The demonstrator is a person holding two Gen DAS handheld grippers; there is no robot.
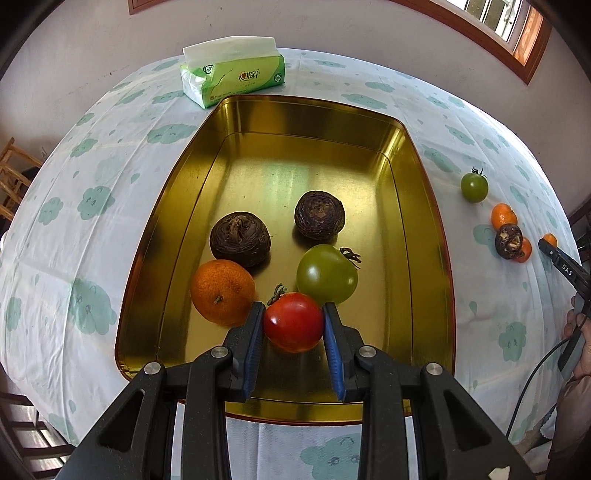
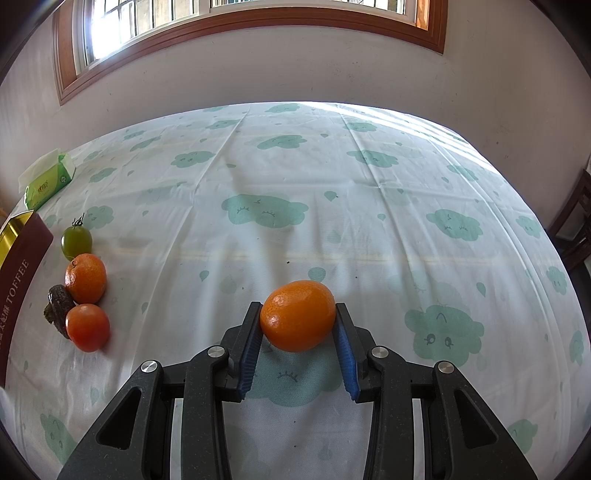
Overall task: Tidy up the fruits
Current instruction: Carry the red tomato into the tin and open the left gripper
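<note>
My left gripper [image 1: 293, 312] is shut on a red tomato [image 1: 293, 322] over the near end of the gold tin tray [image 1: 417, 221]. In the tray lie an orange [image 1: 222, 291], a green tomato [image 1: 327, 275] and two dark brown water chestnuts [image 1: 240, 239] [image 1: 320, 214]. My right gripper [image 2: 298, 310] is shut on a small orange [image 2: 298, 315] just above the cloud-print tablecloth. Loose on the cloth to its left are a green tomato [image 2: 76, 242], an orange [image 2: 86, 278], a red-orange fruit [image 2: 88, 326] and a dark chestnut [image 2: 58, 308]. The right gripper's tip also shows in the left wrist view [image 1: 561, 264].
A green tissue pack [image 1: 232, 74] lies beyond the tray's far end. The tray's maroon outer wall [image 2: 18, 280] stands at the left edge of the right wrist view. A wall with a wooden window frame [image 2: 251, 22] backs the table. Chairs stand at both sides.
</note>
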